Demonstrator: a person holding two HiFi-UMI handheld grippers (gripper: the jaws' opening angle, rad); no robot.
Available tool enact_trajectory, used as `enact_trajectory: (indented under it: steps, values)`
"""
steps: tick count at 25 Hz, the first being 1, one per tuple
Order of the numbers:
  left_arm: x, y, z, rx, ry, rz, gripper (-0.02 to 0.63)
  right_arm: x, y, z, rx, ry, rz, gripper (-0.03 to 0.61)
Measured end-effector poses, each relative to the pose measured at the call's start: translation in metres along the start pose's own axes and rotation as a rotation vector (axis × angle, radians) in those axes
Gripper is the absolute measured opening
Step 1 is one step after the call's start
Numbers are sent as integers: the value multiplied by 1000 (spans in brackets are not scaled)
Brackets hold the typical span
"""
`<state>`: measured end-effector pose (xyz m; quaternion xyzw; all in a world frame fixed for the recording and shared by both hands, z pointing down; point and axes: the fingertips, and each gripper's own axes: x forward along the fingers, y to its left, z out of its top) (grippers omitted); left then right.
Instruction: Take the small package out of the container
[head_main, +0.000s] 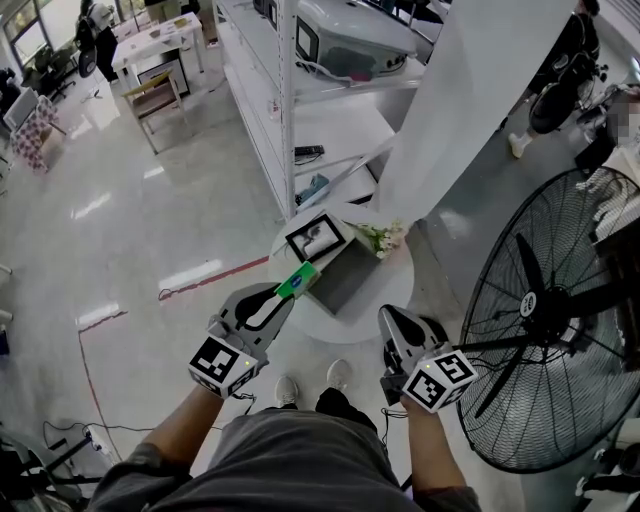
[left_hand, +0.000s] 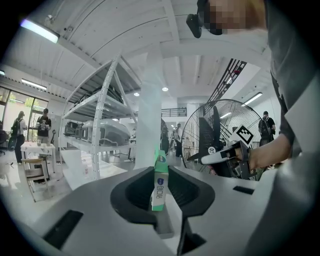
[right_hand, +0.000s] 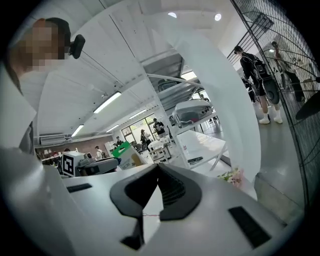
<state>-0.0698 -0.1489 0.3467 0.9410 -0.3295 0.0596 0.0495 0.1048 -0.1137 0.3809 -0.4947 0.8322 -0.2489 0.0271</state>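
A small green and white package (head_main: 298, 280) is lifted above the round white table (head_main: 395, 290), just left of the open grey container (head_main: 350, 277). My left gripper (head_main: 288, 292) is shut on it. In the left gripper view the package (left_hand: 160, 181) stands upright, pinched between the dark pads of that gripper (left_hand: 161, 194). My right gripper (head_main: 386, 316) hovers at the table's near edge, right of the container, shut and holding nothing. In the right gripper view its jaws (right_hand: 158, 172) meet at the tip, and the package (right_hand: 121, 149) shows at the left.
A framed picture (head_main: 315, 237) and a small bunch of flowers (head_main: 383, 238) stand on the table behind the container. A large black fan (head_main: 548, 318) is close on the right. White shelving (head_main: 288, 110) and a white panel (head_main: 470, 110) rise behind the table.
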Motion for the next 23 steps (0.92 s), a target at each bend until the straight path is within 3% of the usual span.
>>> enact_trajectory:
  steps: [23]
  values:
    - [19, -11, -13, -32, 51, -10, 98, -1, -17, -11, -62, 72, -1, 21]
